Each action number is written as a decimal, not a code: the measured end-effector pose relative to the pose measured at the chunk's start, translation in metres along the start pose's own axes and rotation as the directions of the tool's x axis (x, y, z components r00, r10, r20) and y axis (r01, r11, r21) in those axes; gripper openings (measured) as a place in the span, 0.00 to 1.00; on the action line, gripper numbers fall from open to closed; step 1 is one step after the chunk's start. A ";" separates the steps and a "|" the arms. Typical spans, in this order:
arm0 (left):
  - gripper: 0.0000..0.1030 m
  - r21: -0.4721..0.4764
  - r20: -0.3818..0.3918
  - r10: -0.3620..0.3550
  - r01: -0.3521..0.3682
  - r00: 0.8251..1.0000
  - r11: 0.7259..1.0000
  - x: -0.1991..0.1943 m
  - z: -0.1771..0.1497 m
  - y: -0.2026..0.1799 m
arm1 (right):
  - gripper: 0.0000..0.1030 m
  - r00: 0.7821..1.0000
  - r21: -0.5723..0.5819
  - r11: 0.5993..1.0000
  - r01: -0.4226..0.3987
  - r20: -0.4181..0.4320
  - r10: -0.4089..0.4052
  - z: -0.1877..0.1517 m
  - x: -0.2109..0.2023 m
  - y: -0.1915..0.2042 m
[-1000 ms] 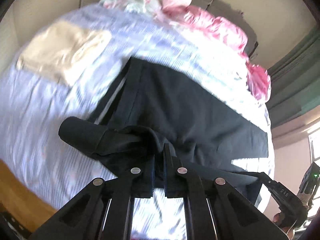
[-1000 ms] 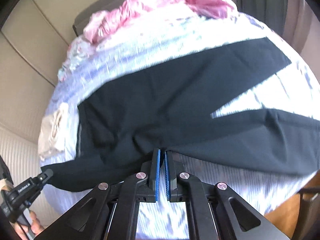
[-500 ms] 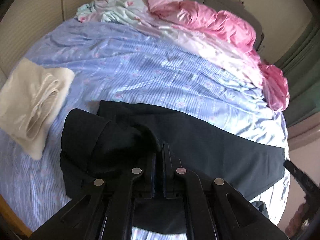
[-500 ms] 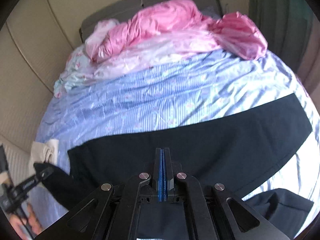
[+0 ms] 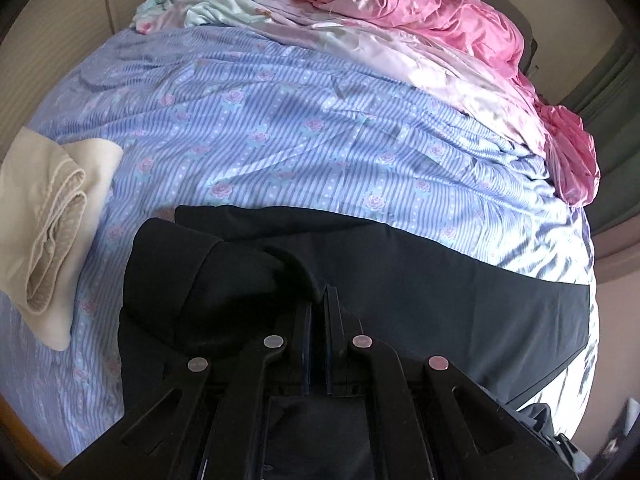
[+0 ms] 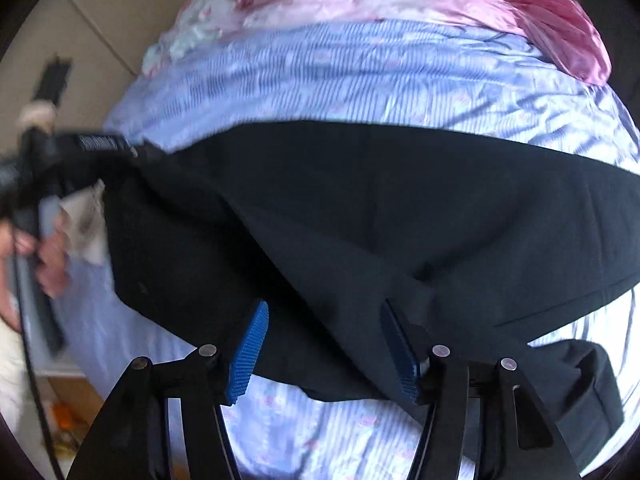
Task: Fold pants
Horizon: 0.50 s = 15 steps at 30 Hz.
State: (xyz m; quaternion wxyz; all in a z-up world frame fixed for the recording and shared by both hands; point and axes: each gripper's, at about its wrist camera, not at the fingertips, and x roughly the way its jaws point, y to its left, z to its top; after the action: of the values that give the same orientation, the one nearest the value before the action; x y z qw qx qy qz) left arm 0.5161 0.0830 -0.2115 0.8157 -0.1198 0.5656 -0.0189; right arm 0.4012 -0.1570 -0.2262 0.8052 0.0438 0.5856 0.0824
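Pants (image 5: 400,280) on bed (image 5: 280,140), one leg laid over the other for lengthwise fold: left tool (image 5: 318,300) pinching waist end to align it; right tool (image 6: 324,344), just been opening, spread w/ fabric loose between pads.

Right gripper (image 6: 324,344) at 6 o'clock, jaws just opened, blue pads (image 6: 248,350) apart over the black pants (image 6: 360,220) on the striped sheet (image 6: 360,68); left gripper (image 6: 132,152) at 9 o'clock, blurred.

Close downward wrist views (shared bed (image 5: 320,128))
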 end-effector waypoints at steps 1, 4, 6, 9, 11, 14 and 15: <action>0.06 0.000 -0.001 -0.001 0.001 1.000 1.000 -0.001 0.000 0.001 | 0.57 1.000 -0.011 1.000 0.028 -0.013 -0.028 0.001 0.006 0.000; 0.06 0.005 -0.004 -0.011 0.011 1.000 1.000 -0.004 -0.001 0.001 | 0.44 0.991 -0.016 0.995 0.096 -0.091 -0.097 0.002 0.030 -0.007; 0.06 0.000 -0.004 -0.023 0.023 1.000 1.000 -0.007 -0.003 0.002 | 0.08 0.991 0.020 0.995 0.097 -0.094 -0.095 0.003 0.033 -0.016; 0.06 -0.018 0.012 -0.043 0.044 0.999 0.999 -0.015 -0.004 0.003 | 0.06 0.994 0.102 0.989 0.109 -0.020 -0.107 0.010 0.012 -0.030; 0.06 -0.029 0.028 -0.052 0.052 0.998 0.998 -0.020 0.000 0.004 | 0.06 0.991 0.126 0.985 0.121 0.036 -0.127 0.020 -0.005 -0.035; 0.06 -0.035 0.046 -0.042 0.043 0.998 0.998 -0.017 0.017 0.003 | 0.05 0.979 0.104 0.982 0.157 0.115 -0.168 0.052 -0.020 -0.034; 0.06 -0.035 0.053 -0.033 0.035 0.998 0.999 -0.013 0.024 0.003 | 0.05 0.976 0.088 0.983 0.164 0.128 -0.174 0.069 -0.018 -0.034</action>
State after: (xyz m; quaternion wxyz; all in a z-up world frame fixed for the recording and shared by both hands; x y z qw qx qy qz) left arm 0.5332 0.0923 -0.1924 0.8274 -0.1444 0.5423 -0.0194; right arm 0.4641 -0.1915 -0.1940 0.8448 0.0303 0.5342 -0.0123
